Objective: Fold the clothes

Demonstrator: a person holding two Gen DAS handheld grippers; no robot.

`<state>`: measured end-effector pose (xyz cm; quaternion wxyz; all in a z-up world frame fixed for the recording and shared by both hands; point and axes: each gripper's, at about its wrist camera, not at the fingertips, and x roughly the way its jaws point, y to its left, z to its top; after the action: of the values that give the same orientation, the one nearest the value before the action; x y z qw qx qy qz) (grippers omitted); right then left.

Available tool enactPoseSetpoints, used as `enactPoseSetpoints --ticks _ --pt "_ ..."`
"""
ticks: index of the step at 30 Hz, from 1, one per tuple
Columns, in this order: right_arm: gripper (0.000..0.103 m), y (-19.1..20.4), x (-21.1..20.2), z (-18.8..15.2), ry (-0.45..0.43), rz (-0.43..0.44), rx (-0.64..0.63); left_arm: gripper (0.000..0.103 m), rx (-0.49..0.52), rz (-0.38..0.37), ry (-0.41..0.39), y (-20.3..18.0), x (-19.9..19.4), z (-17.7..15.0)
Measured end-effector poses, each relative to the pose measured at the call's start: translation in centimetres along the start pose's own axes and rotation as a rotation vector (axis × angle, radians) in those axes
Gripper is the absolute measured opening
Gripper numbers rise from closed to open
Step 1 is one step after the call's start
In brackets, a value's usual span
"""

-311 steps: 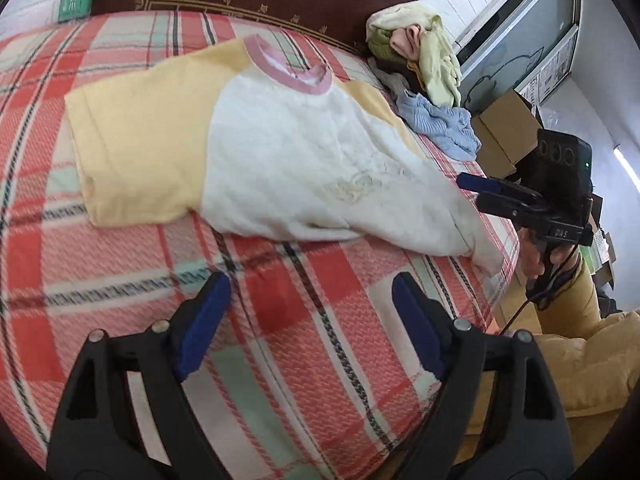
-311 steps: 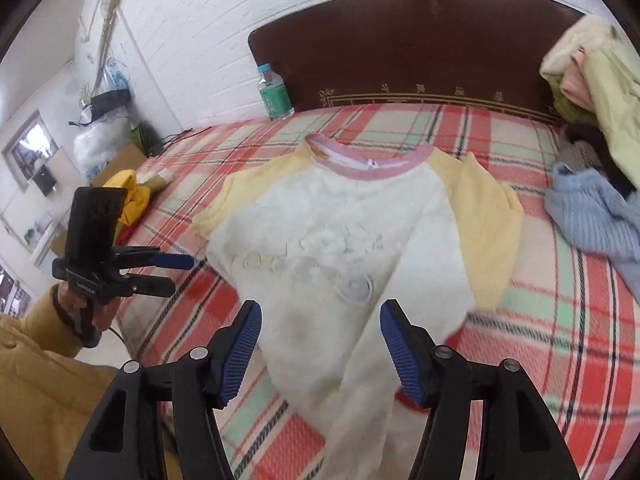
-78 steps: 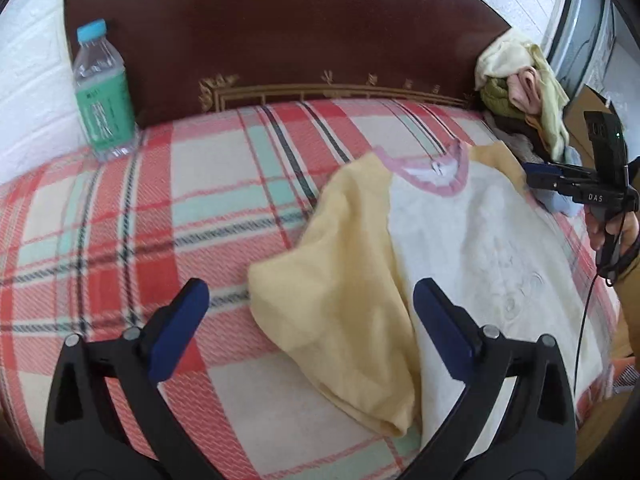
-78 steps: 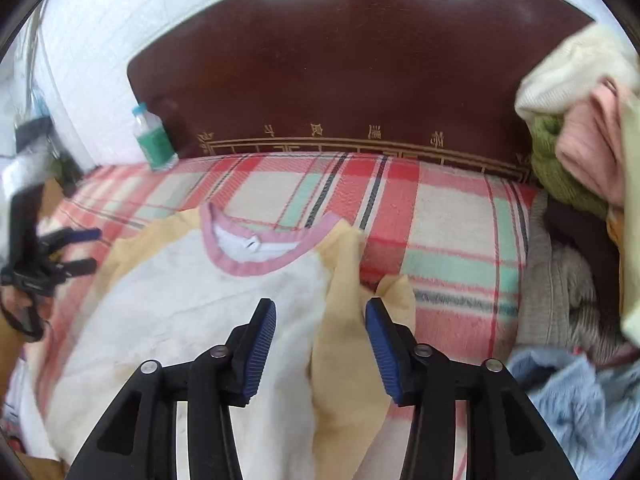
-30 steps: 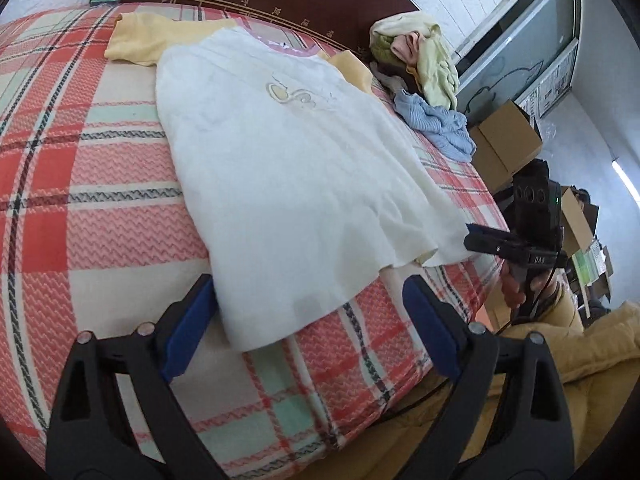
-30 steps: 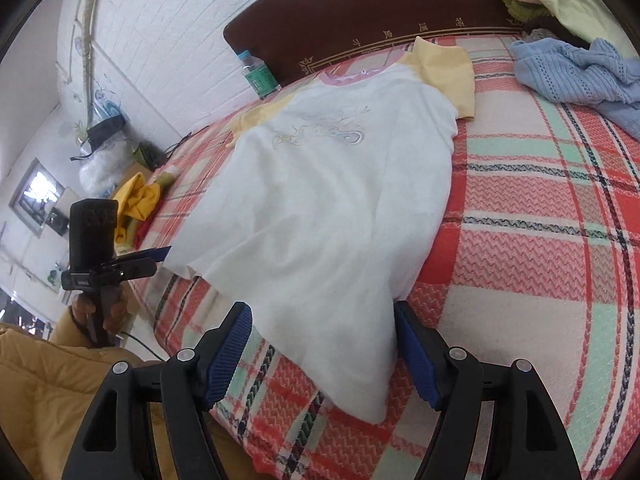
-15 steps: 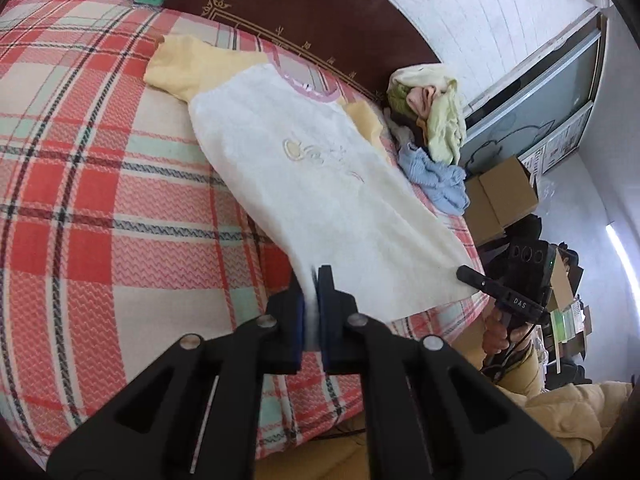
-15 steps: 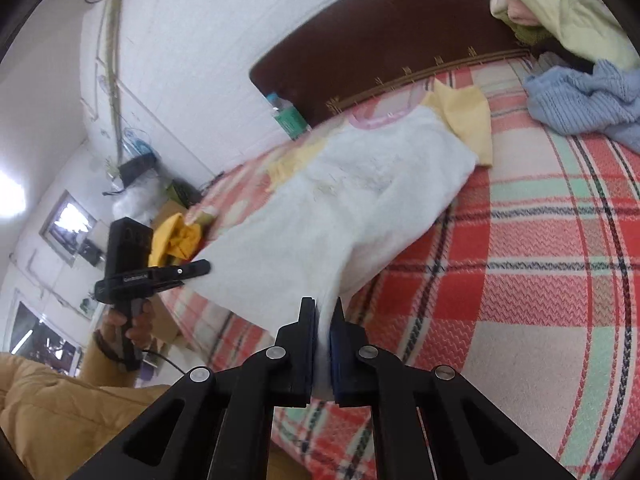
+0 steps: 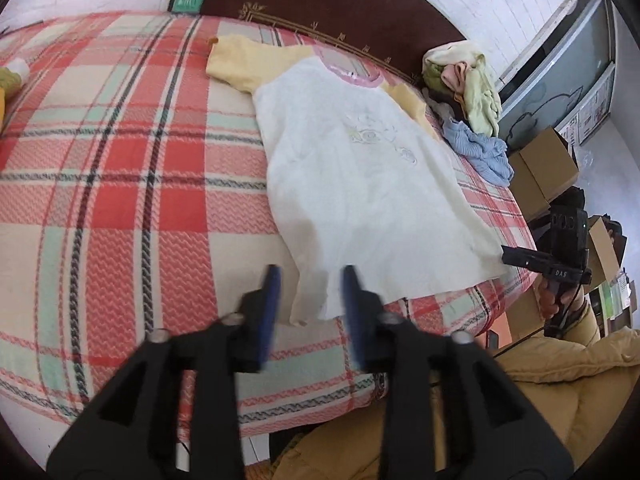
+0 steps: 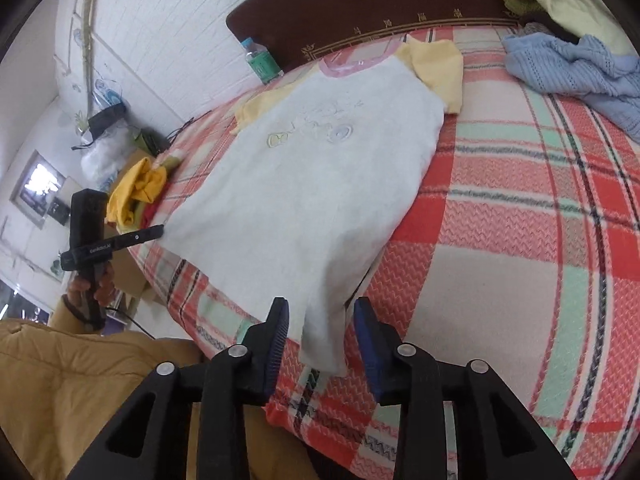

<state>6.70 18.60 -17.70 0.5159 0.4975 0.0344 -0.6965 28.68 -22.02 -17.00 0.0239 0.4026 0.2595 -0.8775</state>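
Left wrist view: white cotton T-shirt with yellow sleeves and pink collar (image 9: 360,184) flat, face up on red plaid bed (image 9: 120,200), hem at near edge. Left gripper (image 9: 310,300) jaws opening, hem corner between, unpinched. Right gripper (image 10: 322,336) likewise. Fabric light, limp, prone to wrinkling; best taken at sleeve and side seams.
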Motion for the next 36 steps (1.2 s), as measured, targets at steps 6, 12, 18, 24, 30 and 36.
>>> enactPoseSetpoints --ticks 6,12,18,24,30,36 --pt "0.046 -0.9 -4.7 3.8 -0.186 0.049 0.012 0.092 0.193 -0.048 -0.145 -4.5 -2.5 1.8" --pt "0.057 -2.9 -5.8 6.5 -0.293 0.088 0.102 0.093 0.345 -0.141 -0.042 -12.4 3.9 3.9" --pt "0.060 -4.6 -5.4 6.5 -0.288 0.091 0.147 0.093 0.450 -0.269 0.100 -21.2 10.8 4.0" --pt "0.062 -6.5 -4.9 6.5 -0.270 0.085 0.167 0.092 0.552 -0.206 0.217 -26.0 16.0 2.7" --pt "0.065 -8.6 -2.8 8.5 -0.239 0.084 0.162 0.048 0.502 -0.149 0.271 -24.0 17.8 1.8" --pt "0.065 -11.2 1.4 12.2 -0.219 0.061 0.208 0.023 0.331 -0.205 0.274 -20.7 16.8 2.9"
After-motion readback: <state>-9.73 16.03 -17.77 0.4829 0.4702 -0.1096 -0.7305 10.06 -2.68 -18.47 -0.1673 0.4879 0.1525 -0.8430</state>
